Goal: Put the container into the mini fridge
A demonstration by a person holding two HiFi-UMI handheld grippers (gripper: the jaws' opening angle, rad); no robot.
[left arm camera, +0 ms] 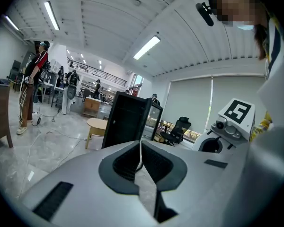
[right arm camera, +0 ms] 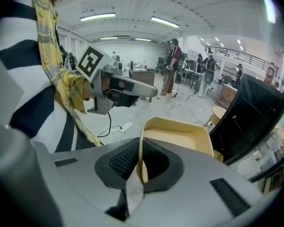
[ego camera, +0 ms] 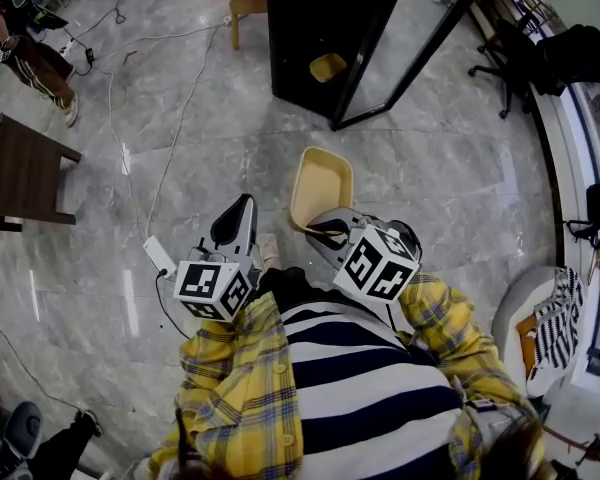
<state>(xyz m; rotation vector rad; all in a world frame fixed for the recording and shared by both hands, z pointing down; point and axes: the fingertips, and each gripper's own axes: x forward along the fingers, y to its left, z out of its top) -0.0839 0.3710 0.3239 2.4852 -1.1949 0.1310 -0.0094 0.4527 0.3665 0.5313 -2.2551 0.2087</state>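
Near: left hand-held gripper (left arm camera: 141,161), jaws pressed together, nothing between. Beside it: right hand-held gripper (right arm camera: 141,171), jaws narrowed onto near short rim of cream container (right arm camera: 180,137). Container in air above floor (ego camera: 430,168), open side up, long axis pointing away from body toward mini fridge (ego camera: 305,28). Far: fridge door (ego camera: 410,38) swung open.

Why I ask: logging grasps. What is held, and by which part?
The right tongs pinch the yellow container by its near rim; the left tongs are shut, empty.
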